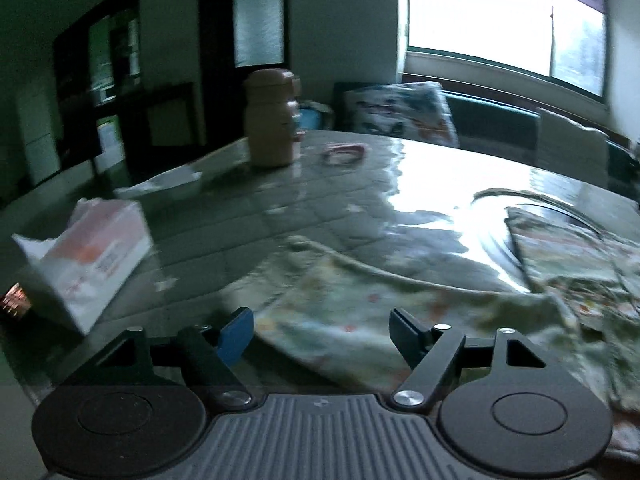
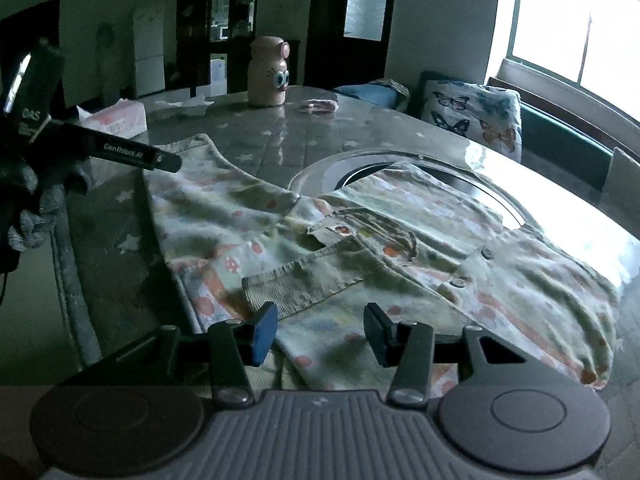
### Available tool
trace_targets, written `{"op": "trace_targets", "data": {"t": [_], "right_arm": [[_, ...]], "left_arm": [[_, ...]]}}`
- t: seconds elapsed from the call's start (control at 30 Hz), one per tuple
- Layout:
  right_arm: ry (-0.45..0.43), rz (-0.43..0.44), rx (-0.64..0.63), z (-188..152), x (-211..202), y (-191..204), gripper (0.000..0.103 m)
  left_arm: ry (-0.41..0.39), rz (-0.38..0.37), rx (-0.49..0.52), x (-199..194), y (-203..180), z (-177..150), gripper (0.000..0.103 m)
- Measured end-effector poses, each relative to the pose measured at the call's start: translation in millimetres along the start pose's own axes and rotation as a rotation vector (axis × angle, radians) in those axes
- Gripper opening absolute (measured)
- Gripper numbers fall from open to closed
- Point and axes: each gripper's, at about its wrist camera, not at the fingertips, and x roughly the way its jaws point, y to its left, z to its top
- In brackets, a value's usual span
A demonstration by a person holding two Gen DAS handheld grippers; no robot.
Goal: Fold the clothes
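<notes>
Table: a round table [image 2: 100, 264] with a glossy star-print cover; its near-left rim curves past the shirt, and a strip of bare cover runs between that rim and the cloth.
Shirt: a pale patterned shirt [image 2: 360, 248] lies spread on the near half of the table, buttons up, one ribbed cuff [image 2: 272, 288] folded across its middle. Its far edge overlaps the round inset [image 2: 320, 168] at the table's centre.
Shirt edges: the left hem runs from near the left tool's tip toward the near rim; the right side reaches the bright right part of the table.
Right gripper [image 2: 320, 328]: fingers partly apart, above the shirt's near part just short of the cuff; nothing between the pads.
Left gripper [image 1: 320, 328]: fingers set wide, nothing gripped, over the shirt's left portion. In the right view only its dark body shows, held in a gloved hand [image 2: 24, 216] at the far-left hem.
Open room, far side: the far half of the cover is mostly bare up to a jar with cartoon eyes [image 2: 267, 74] and a small pink item [image 2: 320, 106] beside it.
Open room, left side: a tissue pack [image 1: 88, 256] stands near the left rim, well apart from the shirt.
Beyond the table: a butterfly cushion [image 2: 472, 116] on a bench under the window.
</notes>
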Motion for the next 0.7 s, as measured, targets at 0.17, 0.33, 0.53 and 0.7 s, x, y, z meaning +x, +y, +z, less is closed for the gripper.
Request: {"op": "trace_targets", "data": {"t": [0.17, 0.33, 0.53, 0.7], "right_arm": [[-0.013, -0.005, 0.031, 1.0, -8.6, -4.5, 0.048], [-0.027, -0.007, 0.051, 0.9, -16.5, -7.2, 0.048], [-0.039, -0.019, 0.074, -2.0, -25.1, -11.1, 0.048], [-0.042, -0.030, 0.117, -7.9, -32.9, -17.1, 0.048]], "left_arm": [[0.011, 0.054, -0.045, 11.2, 16.9, 4.0, 0.072], [0.049, 0.066, -0.089, 28.2, 29.0, 8.2, 0.061], [0.044, 0.064, -0.113, 32.0, 31.5, 9.8, 0.027], [0.035, 0.005, -0.137, 24.0, 24.5, 14.1, 0.011]]}}
